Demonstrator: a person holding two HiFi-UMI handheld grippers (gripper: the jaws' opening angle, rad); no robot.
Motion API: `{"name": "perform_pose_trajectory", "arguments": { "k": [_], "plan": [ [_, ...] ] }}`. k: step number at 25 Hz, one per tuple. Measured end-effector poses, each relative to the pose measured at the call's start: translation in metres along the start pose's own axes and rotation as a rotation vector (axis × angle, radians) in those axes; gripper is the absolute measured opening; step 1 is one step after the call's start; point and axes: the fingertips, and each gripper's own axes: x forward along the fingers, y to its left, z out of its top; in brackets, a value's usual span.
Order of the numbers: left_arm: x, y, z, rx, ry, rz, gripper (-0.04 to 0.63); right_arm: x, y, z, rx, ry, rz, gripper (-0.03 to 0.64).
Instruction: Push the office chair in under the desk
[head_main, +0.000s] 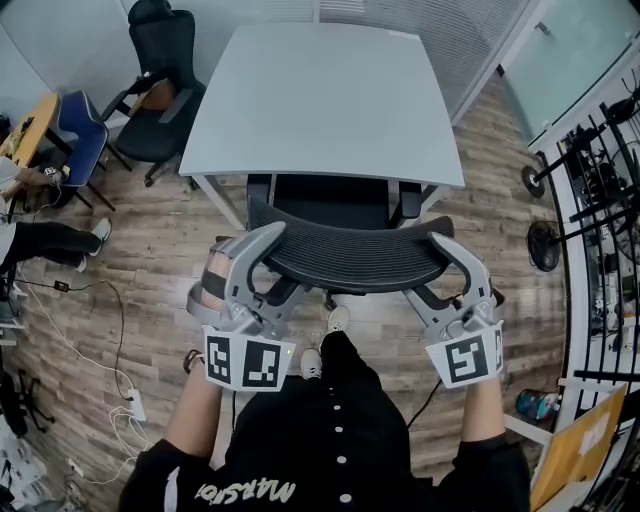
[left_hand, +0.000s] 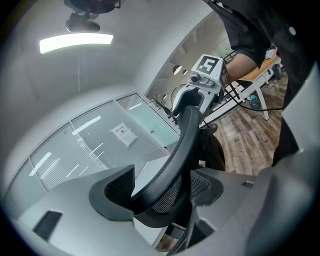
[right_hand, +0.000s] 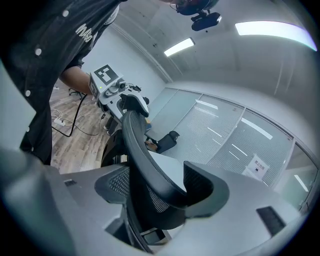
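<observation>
A black mesh office chair stands at the white desk (head_main: 320, 100) with its seat (head_main: 330, 200) partly under the desktop. The curved backrest (head_main: 350, 255) faces me. My left gripper (head_main: 268, 238) is shut on the backrest's left end and my right gripper (head_main: 440, 245) is shut on its right end. In the left gripper view the backrest rim (left_hand: 182, 145) runs between the jaws of the left gripper (left_hand: 160, 192), with the right gripper (left_hand: 192, 102) at the rim's far end. In the right gripper view the rim (right_hand: 135, 145) sits between the jaws of the right gripper (right_hand: 155, 192), and the left gripper (right_hand: 127, 102) holds the other end.
A second black chair (head_main: 160, 90) and a blue chair (head_main: 80, 130) stand left of the desk, by a seated person's legs (head_main: 50, 240). Cables and a power strip (head_main: 135, 405) lie on the wood floor at left. A fan (head_main: 545, 245) and racks line the right side.
</observation>
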Motion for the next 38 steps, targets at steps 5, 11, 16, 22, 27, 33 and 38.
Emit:
{"name": "perform_pose_trajectory", "arguments": {
  "k": [5,11,16,22,27,33,38],
  "plan": [
    [0.014,0.008,-0.002,-0.007,0.008,0.003,0.307,0.01,-0.012,-0.006,-0.003,-0.001,0.009,0.307],
    [0.03,0.017,-0.005,-0.012,0.022,0.006,0.307,0.023,-0.026,-0.013,-0.002,-0.013,0.012,0.307],
    [0.043,0.024,-0.008,-0.014,0.027,0.012,0.307,0.034,-0.037,-0.017,-0.002,-0.015,0.016,0.308],
    [0.056,0.03,-0.01,-0.018,0.031,0.013,0.307,0.043,-0.047,-0.023,0.0,-0.013,0.021,0.307],
    [0.063,0.038,-0.014,-0.021,0.033,0.018,0.308,0.052,-0.054,-0.024,0.003,-0.019,0.016,0.307],
    [0.075,0.043,-0.015,-0.023,0.038,0.021,0.308,0.059,-0.063,-0.03,0.007,-0.018,0.018,0.308],
    [0.082,0.047,-0.015,-0.024,0.04,0.023,0.308,0.064,-0.07,-0.032,0.008,-0.022,0.02,0.308]
  ]
}}
